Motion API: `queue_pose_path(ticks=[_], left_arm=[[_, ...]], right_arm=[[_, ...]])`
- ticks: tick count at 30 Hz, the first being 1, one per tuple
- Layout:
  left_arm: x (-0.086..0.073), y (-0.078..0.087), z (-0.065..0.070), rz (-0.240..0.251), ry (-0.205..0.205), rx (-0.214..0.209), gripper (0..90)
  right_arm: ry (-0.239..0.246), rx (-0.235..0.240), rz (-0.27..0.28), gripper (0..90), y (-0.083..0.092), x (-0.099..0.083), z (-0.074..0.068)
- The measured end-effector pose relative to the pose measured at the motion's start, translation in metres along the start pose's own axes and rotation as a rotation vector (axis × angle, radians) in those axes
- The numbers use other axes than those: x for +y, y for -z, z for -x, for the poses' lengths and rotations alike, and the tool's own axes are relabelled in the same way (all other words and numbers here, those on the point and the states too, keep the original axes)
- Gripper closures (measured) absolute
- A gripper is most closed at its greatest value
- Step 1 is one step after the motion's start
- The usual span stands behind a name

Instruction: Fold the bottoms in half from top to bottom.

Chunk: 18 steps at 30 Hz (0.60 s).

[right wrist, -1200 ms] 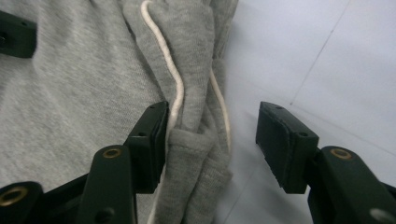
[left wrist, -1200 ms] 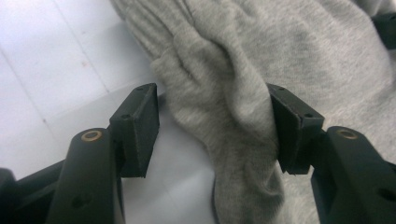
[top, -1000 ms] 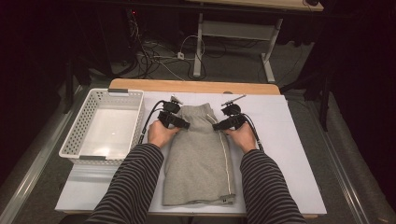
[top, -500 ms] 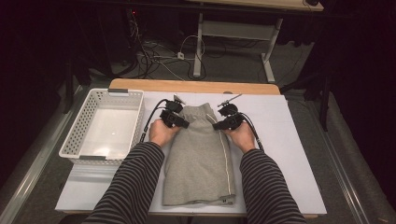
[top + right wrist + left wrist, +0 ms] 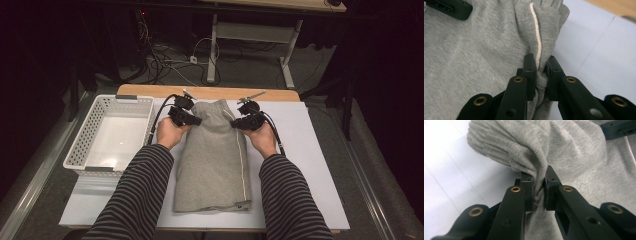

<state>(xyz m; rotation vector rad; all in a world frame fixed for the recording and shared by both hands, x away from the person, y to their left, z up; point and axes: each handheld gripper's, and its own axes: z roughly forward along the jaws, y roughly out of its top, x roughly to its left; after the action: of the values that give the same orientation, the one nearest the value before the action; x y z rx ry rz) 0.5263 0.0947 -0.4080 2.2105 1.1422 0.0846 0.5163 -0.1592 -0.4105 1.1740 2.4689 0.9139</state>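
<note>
A folded grey knit garment [image 5: 215,160] lies lengthwise on the white board [image 5: 310,165], a white cord [image 5: 535,27] running along its right edge. My left gripper [image 5: 197,120] [image 5: 539,173] has just been closing and is shut on a bunched fold at the garment's [image 5: 574,152] far left corner. My right gripper [image 5: 234,121] [image 5: 540,60] has also just been closing and pinches the far right corner of the garment [image 5: 474,50] beside the cord. Both corners are lifted a little off the board. Each gripper view shows the other gripper's black tip far off.
A white slotted basket [image 5: 82,140] stands empty at the left of the board. The wooden table edge [image 5: 210,92] runs behind the garment. Cables [image 5: 170,60] and a desk frame [image 5: 215,50] sit on the floor beyond. Striped sleeves come in from the bottom.
Both grippers' jaws have closed on the garment's far corners and both hands have risen slightly, bunching and lifting the far edge.
</note>
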Motion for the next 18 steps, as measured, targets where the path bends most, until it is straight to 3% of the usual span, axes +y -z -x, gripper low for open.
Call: queue_pose_path(ticks=[7, 18], left_arm=[[-0.004, 0.001, 0.005, -0.019, -0.025, -0.01, 79.4], [-0.017, 0.01, 0.015, -0.028, -0.053, -0.043, 79.5]], right_arm=[[0.018, -0.011, 0.006, 81.6, -0.001, -0.002, -0.001], [0.026, 0.029, 0.0, 81.8, 0.009, -0.013, -0.009]])
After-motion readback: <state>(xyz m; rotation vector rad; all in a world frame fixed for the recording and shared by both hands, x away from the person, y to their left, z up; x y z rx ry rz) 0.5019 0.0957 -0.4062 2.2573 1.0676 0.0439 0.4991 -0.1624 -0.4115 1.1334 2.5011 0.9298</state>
